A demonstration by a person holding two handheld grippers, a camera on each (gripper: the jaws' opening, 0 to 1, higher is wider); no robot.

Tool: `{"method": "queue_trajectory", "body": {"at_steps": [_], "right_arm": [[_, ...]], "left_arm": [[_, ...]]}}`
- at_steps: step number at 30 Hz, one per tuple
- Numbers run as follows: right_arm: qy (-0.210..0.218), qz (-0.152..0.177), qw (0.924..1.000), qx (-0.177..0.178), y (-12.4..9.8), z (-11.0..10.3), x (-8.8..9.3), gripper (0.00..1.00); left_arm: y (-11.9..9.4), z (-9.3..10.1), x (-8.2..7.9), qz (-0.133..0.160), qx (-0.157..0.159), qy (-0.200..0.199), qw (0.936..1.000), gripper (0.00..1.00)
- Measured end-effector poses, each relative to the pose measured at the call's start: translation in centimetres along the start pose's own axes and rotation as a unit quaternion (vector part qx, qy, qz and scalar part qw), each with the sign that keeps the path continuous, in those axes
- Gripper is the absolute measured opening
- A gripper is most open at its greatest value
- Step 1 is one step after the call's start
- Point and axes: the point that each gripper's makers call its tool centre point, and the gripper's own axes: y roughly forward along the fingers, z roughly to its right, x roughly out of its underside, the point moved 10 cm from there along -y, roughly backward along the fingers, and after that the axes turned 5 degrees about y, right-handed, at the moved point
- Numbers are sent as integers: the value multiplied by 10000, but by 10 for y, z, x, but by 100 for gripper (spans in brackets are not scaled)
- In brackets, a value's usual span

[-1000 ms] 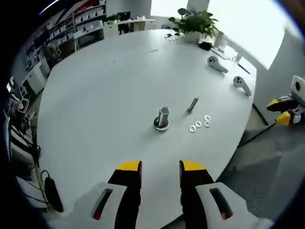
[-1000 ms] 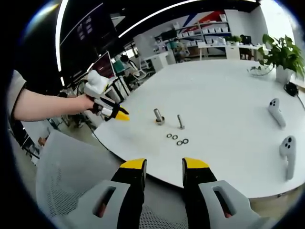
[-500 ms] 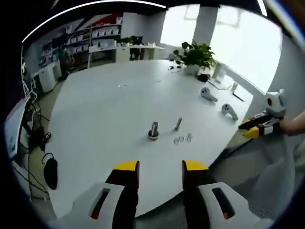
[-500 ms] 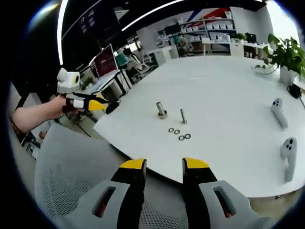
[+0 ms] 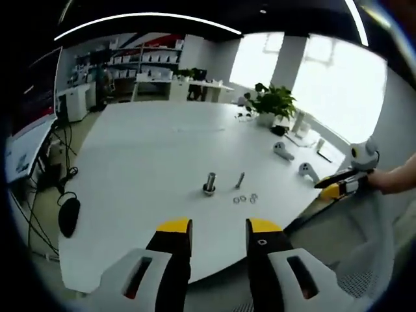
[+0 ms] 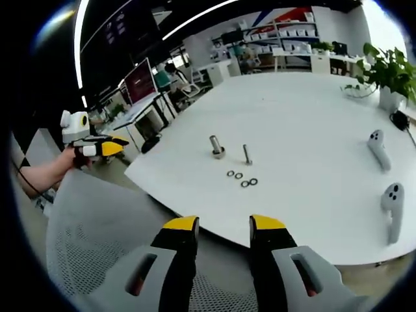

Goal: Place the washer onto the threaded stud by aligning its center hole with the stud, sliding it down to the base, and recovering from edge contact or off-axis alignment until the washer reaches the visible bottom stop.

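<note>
Task status: not started. Four small flat metal ring washers (image 6: 241,178) lying loose in a short row on round white bench (image 6: 312,130), just beside slim upright threaded metal stud (image 6: 247,154) and thick grey metal cylinder on its round base (image 6: 216,147). No washer seated on either post. Left gripper (image 5: 212,229) and right gripper (image 6: 222,227) held back off the bench edge, fingers parted, nothing grasped. Remaining: pick one washer, centre hole over stud, slide down to bottom stop.

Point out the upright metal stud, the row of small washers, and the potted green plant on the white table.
Upright metal stud (image 6: 216,147): right gripper view, on its shaft.
Row of small metal washers (image 6: 238,176): right gripper view, on the second ring.
Potted green plant (image 5: 270,104): left gripper view, on its leaves.
</note>
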Motion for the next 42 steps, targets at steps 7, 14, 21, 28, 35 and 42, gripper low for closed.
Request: {"method": "queue_trajectory", "body": {"at_steps": [7,14,21,28,35,42], "right_arm": [[45,-32,10000,25,-1,1,1,34],[170,10,9998,143,-1,3,1,34],[220,41,9995,228,-1,3,0,34],[321,143,9990,276,-2,6,-2,33],[352,117,9988,322,-1,8,-1,33],[399,75,9984,396,-2,8,1,33]], "left_arm": [[4,11,3,126,438,-243,9987,30],[3,9,4,184,452,35,9988,27],[1,5,6,230,389,-34,9990,28],[3,5,7,141,465,5,9988,26],[6,9,8,55,685,58,9976,25],[6,9,7,101,760,-18,9971,24]]}}
